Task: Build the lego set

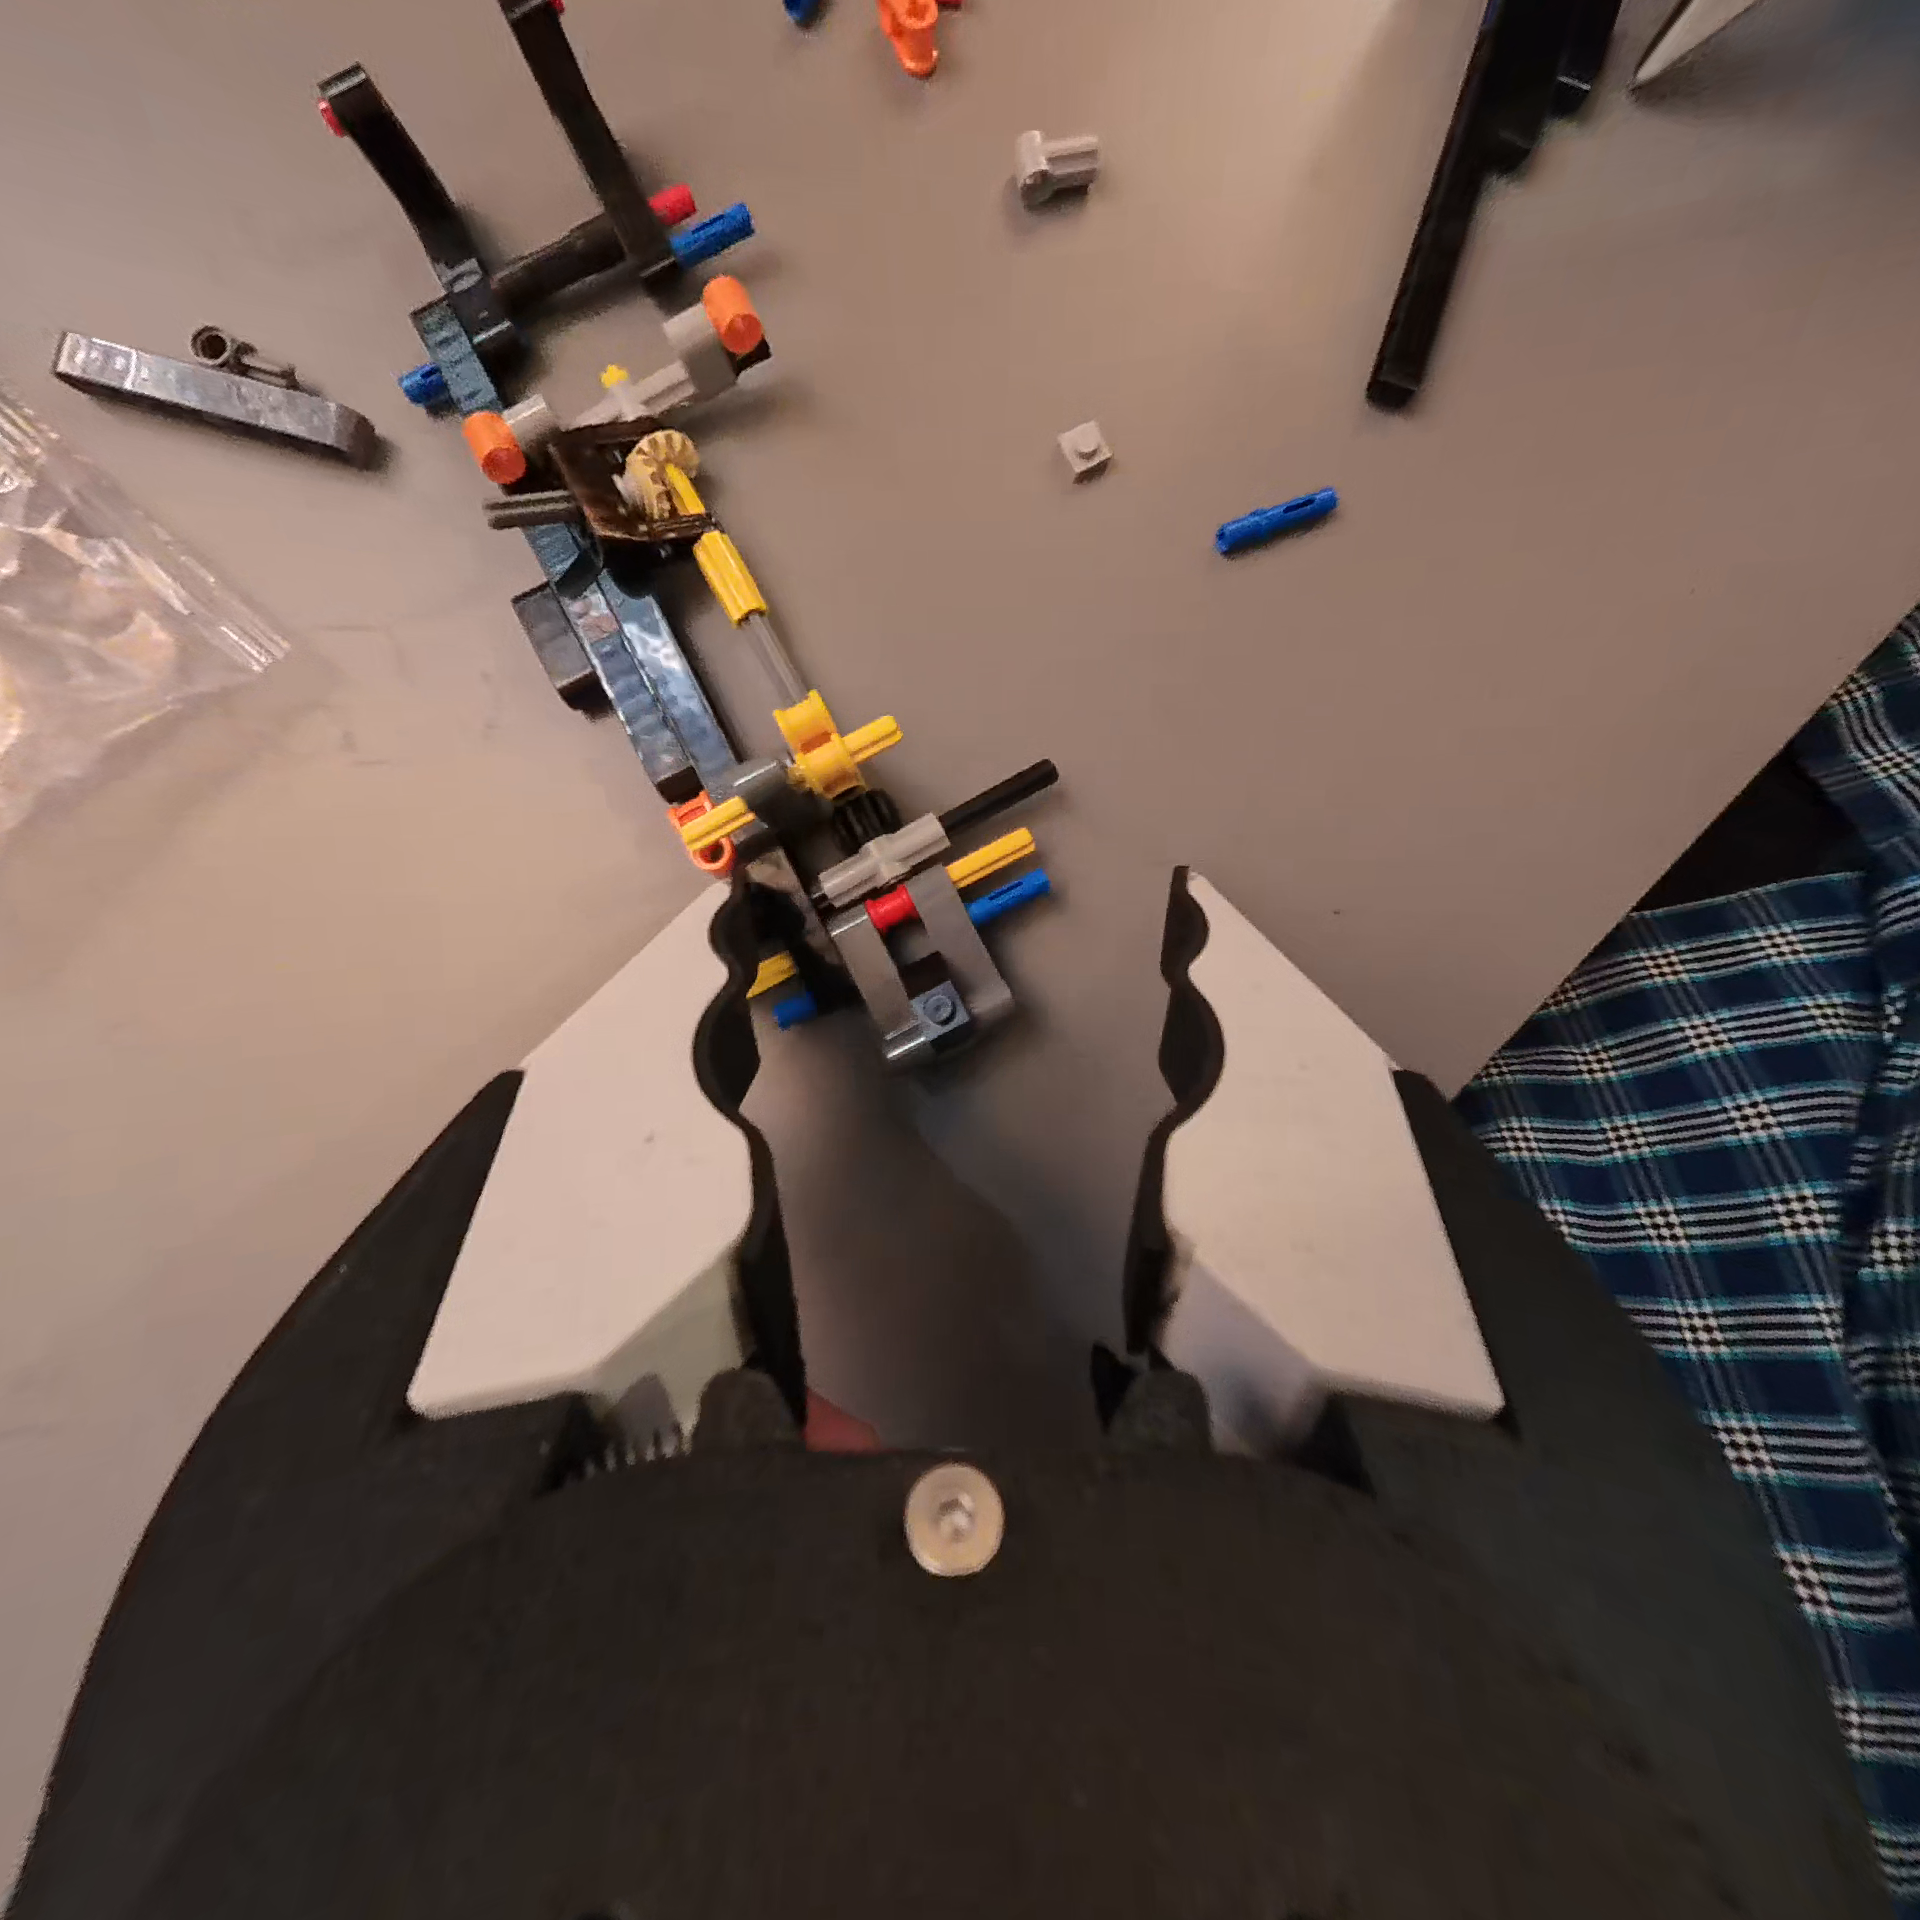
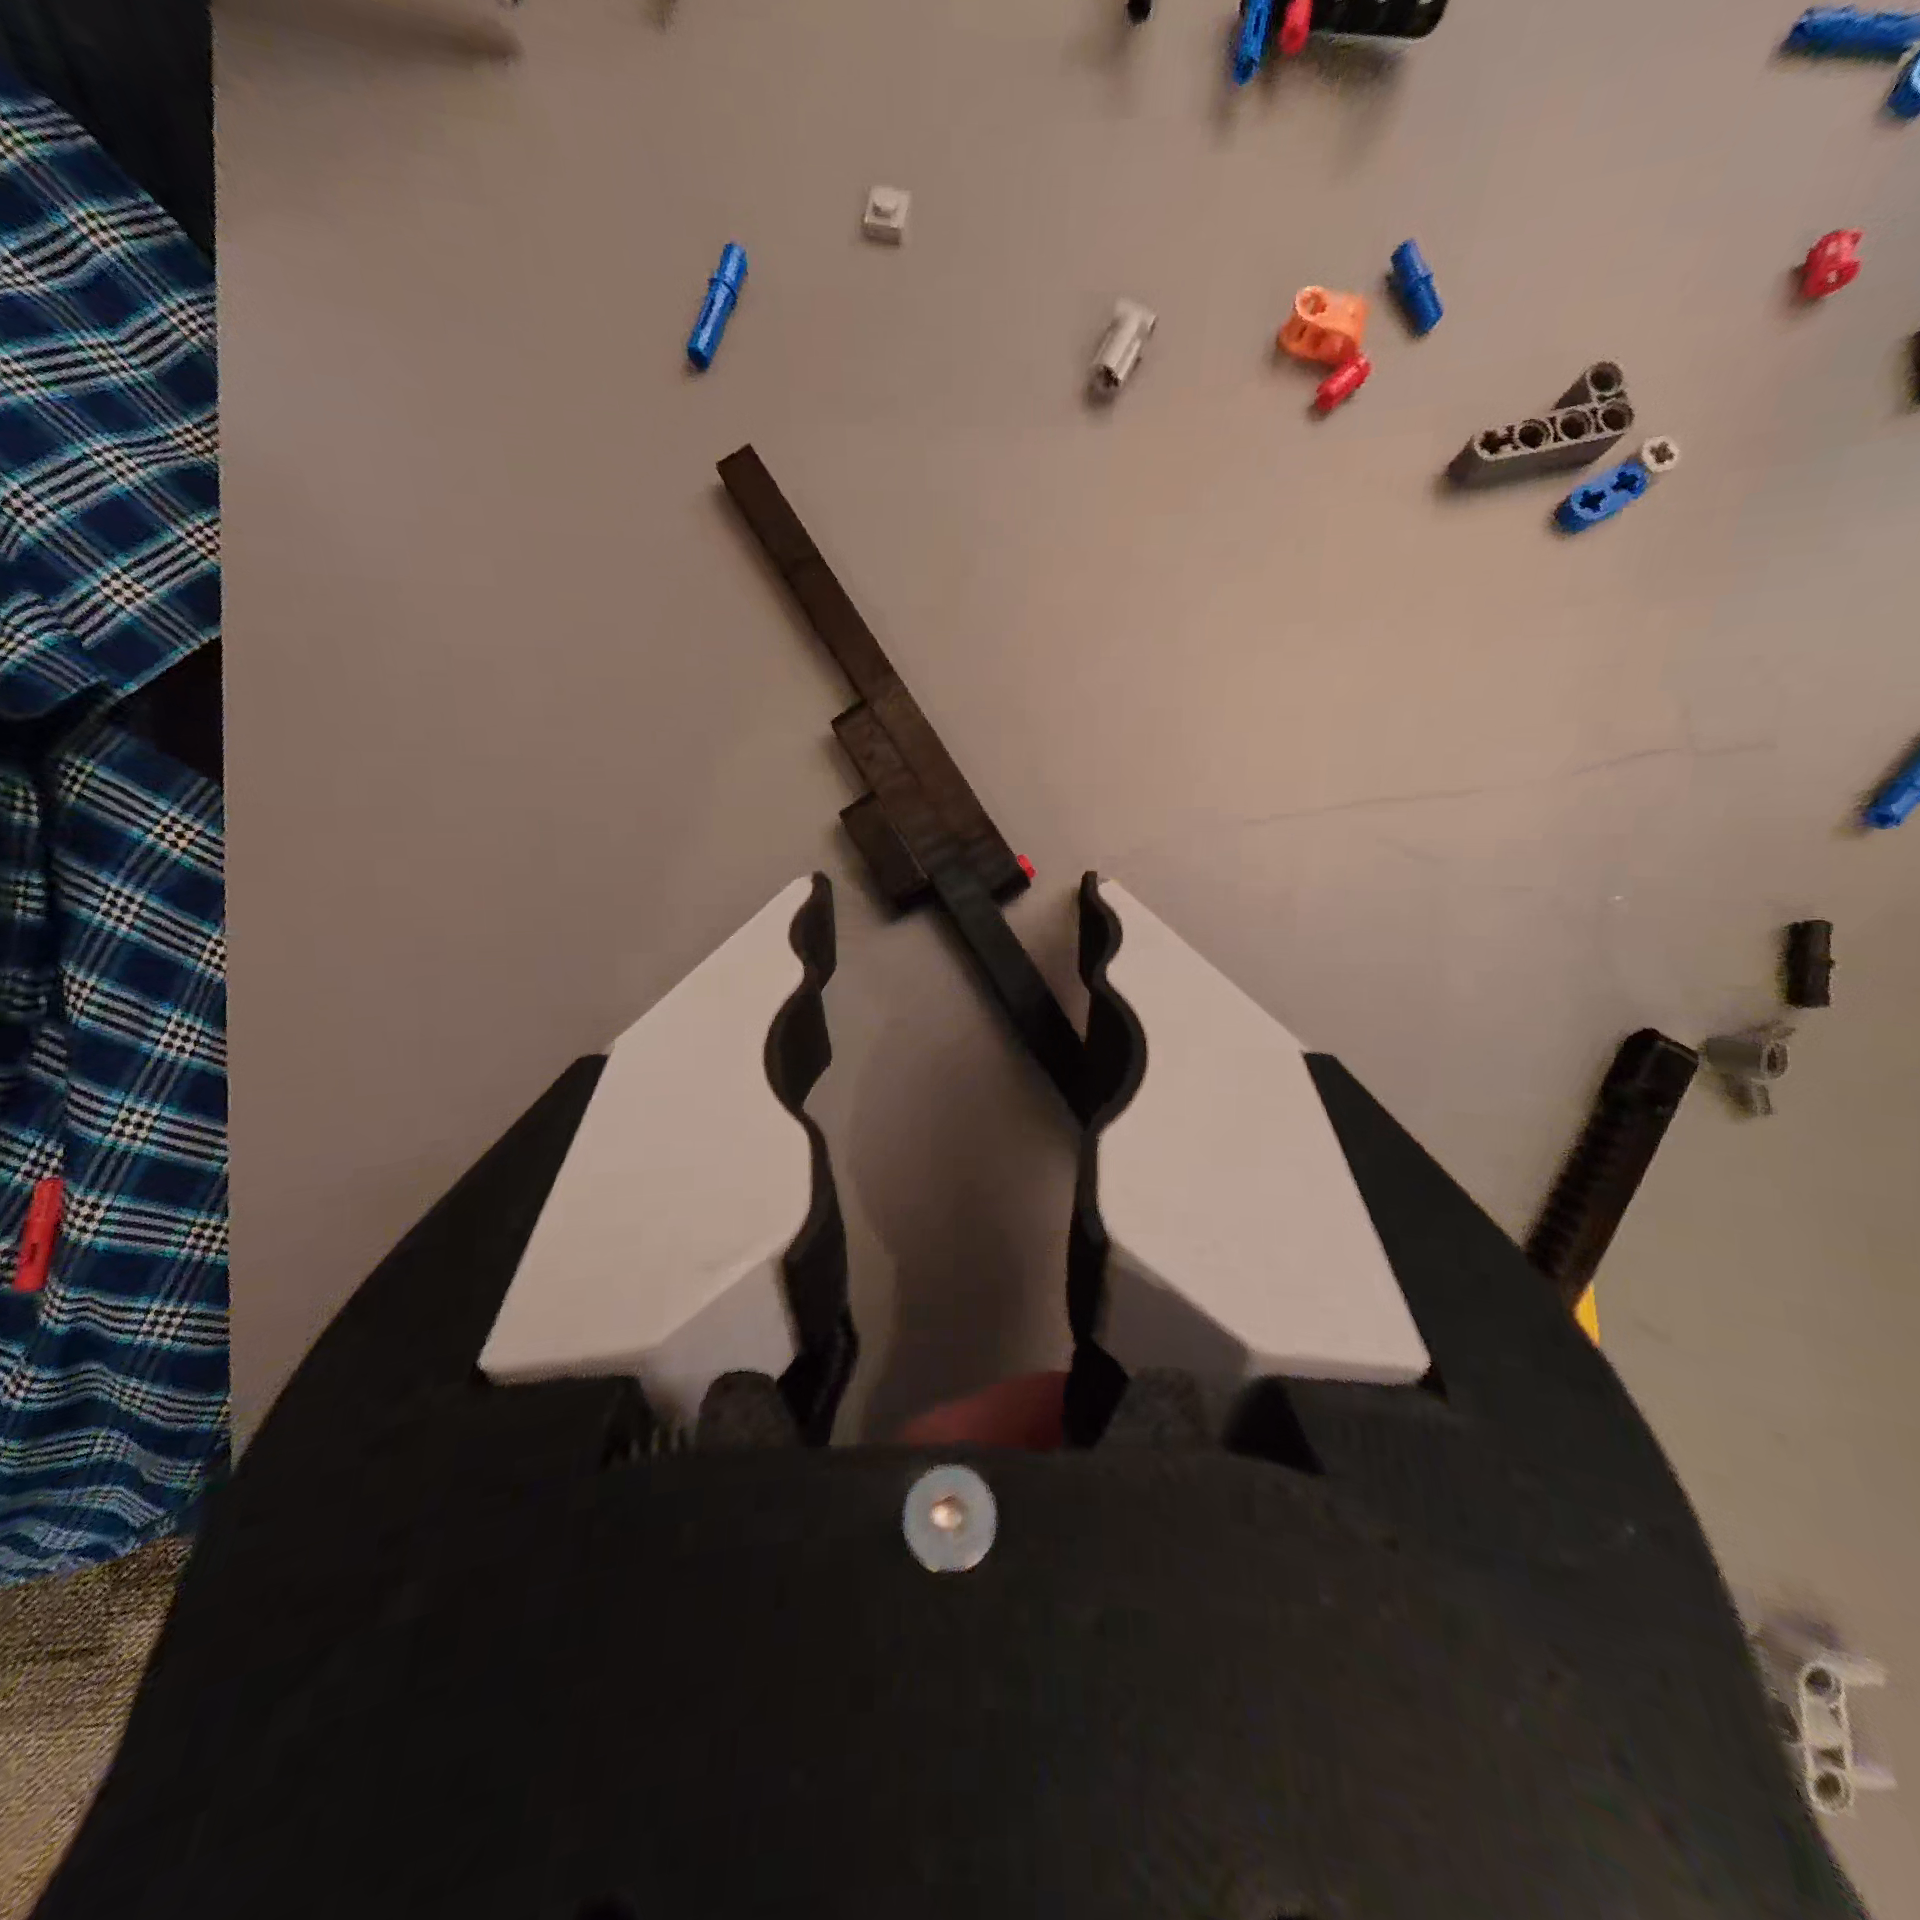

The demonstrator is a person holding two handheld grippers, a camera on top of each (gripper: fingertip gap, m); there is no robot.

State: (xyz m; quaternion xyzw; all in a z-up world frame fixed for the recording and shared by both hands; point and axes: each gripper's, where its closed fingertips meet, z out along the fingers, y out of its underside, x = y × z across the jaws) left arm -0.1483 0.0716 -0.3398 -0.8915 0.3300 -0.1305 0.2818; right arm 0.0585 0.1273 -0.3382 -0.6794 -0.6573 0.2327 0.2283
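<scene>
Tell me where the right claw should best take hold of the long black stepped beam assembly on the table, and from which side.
Probably the thin single-beam stretch of the black beam assembly, nearest the right claw. It lies flat and diagonal, its near end already between the open fingers, against the right one. Come from above, turned so the fingers close across its narrow width; the stepped middle is wider and uneven.

Left gripper (image 1: 956,914) points down with jaws spread wide; right gripper (image 2: 954,914) likewise, slightly narrower.
</scene>
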